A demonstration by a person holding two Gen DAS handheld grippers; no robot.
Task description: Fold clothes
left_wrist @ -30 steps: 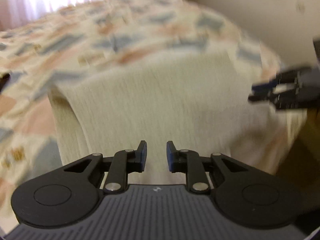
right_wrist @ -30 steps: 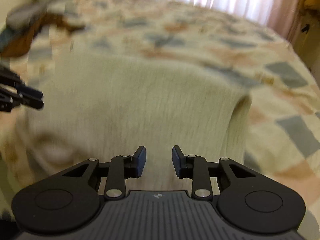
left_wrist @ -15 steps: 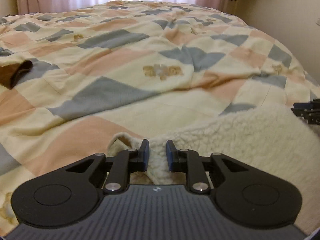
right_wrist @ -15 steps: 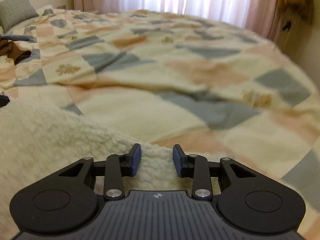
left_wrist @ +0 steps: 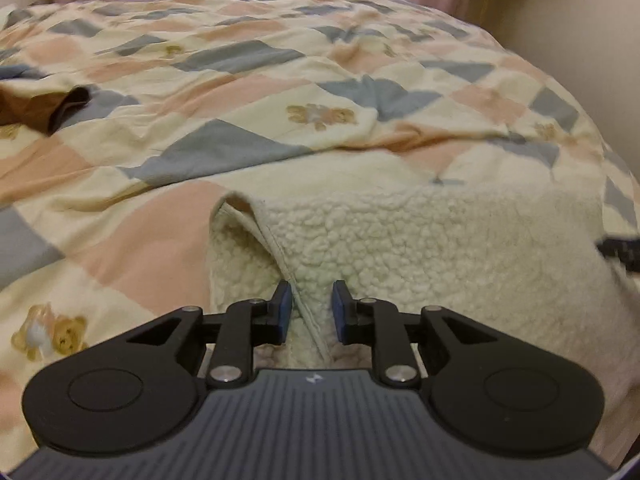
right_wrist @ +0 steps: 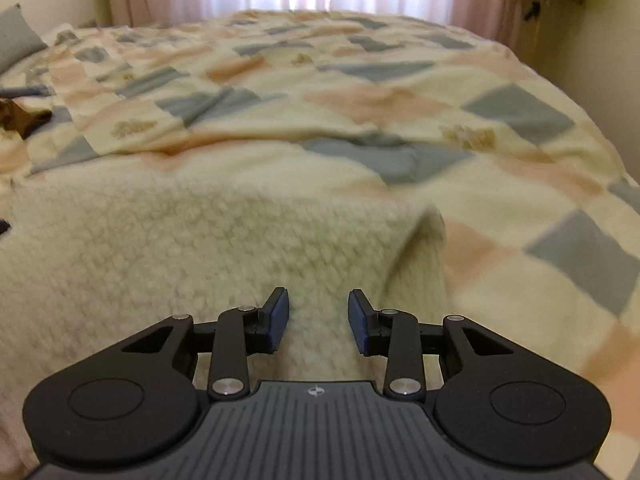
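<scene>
- We are looking over one bed, covered by one patchwork quilt (left_wrist: 248, 56) in cream, pink and grey-blue that is filling most of both views.
- We are finding one cream fleece garment (left_wrist: 420, 240) lying on the near part of the quilt, spread wide, with one corner turned up at its left side.
- We are judging it soft, thick and light: it is likely sagging wherever unsupported, and its pile is giving a sure, non-slippery hold. The stitched hem looks the firmest place to grip.
- We are counting one dark brown cloth (left_wrist: 36, 112), crumpled far left, well apart from the fleece.
- We are counting two grippers. The left gripper (left_wrist: 308, 310) is straddling the hem with narrow jaws; whether it is pinching, we cannot tell.
- The right gripper (right_wrist: 318, 318) is standing released, fleece lying between its pads without contact.
</scene>
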